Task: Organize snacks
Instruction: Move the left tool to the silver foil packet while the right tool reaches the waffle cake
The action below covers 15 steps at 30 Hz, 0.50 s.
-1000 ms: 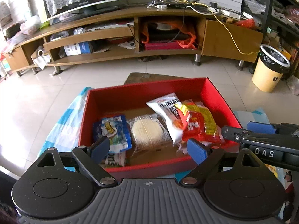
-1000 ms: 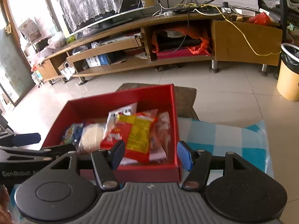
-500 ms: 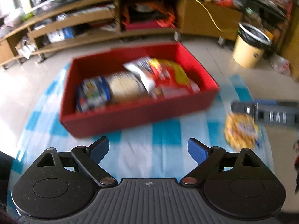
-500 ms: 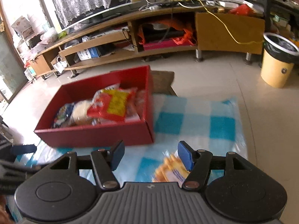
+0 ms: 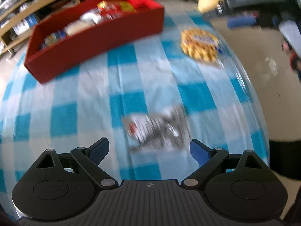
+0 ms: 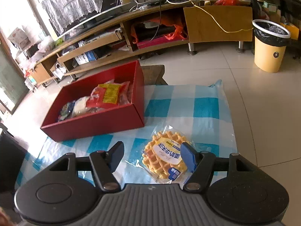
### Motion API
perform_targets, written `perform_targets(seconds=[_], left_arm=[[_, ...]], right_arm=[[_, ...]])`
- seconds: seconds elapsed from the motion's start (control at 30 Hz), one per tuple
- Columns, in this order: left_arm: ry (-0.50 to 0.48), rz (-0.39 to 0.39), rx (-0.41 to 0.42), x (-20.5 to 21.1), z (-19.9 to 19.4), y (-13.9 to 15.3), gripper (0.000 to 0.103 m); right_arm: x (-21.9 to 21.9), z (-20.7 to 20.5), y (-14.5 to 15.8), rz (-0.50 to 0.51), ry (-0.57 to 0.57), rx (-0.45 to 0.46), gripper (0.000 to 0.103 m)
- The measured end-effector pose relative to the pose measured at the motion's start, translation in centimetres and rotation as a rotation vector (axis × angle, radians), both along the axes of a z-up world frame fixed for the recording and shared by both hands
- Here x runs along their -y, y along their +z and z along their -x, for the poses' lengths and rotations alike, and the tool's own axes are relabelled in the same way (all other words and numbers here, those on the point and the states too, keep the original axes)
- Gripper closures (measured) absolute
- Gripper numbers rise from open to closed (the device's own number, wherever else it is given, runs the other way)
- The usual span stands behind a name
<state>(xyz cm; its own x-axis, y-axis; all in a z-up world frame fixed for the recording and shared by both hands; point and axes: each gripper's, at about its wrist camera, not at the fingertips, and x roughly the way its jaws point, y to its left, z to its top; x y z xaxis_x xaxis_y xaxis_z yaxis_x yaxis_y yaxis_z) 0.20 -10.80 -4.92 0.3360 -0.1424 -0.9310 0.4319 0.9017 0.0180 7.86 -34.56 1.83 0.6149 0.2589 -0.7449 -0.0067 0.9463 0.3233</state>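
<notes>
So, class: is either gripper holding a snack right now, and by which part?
Nothing is held. The left gripper is open above a grey packet; the right gripper is open over the waffle packet.

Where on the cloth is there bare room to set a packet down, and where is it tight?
Bare checked cloth lies right of the red box, beyond the waffle packet, and between the box front and the silver packet. The box itself is crowded with snacks; both open grippers hover near the front packets.

The box [image 6: 97, 121] is red. The cloth [image 6: 205, 111] has blue and white squares. The waffle [image 6: 163, 158] is yellow with a white and blue label. At upper right, the bin [image 6: 269, 56] is yellow with a black bag. The finger pads [image 6: 187, 156] are blue.
</notes>
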Motion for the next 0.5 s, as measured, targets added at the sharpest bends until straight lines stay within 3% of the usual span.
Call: perform_targets(seconds=[0.13,0.27,0.3,0.5], left_arm=[[-0.023,0.054,-0.087,0.4,1.5,-1.2,0.007],[0.006,0.077,-0.142,1.1,0.0,-2.7,0.007],[0.02,0.086,-0.149,1.2,-0.6,-2.9,0.003],[0.111,0.119,-0.101,1.7,-4.3,-2.4,0.003]], right_arm=[[0.3,0.0,0.6,-0.025,0.004,0.016,0.038],[0.4,0.1,1.0,-0.038,0.012,0.025,0.037],[0.5,0.2,1.0,-0.04,0.014,0.028,0.037],[1.4,0.0,1.1,-0.067,-0.009,0.026,0.036]])
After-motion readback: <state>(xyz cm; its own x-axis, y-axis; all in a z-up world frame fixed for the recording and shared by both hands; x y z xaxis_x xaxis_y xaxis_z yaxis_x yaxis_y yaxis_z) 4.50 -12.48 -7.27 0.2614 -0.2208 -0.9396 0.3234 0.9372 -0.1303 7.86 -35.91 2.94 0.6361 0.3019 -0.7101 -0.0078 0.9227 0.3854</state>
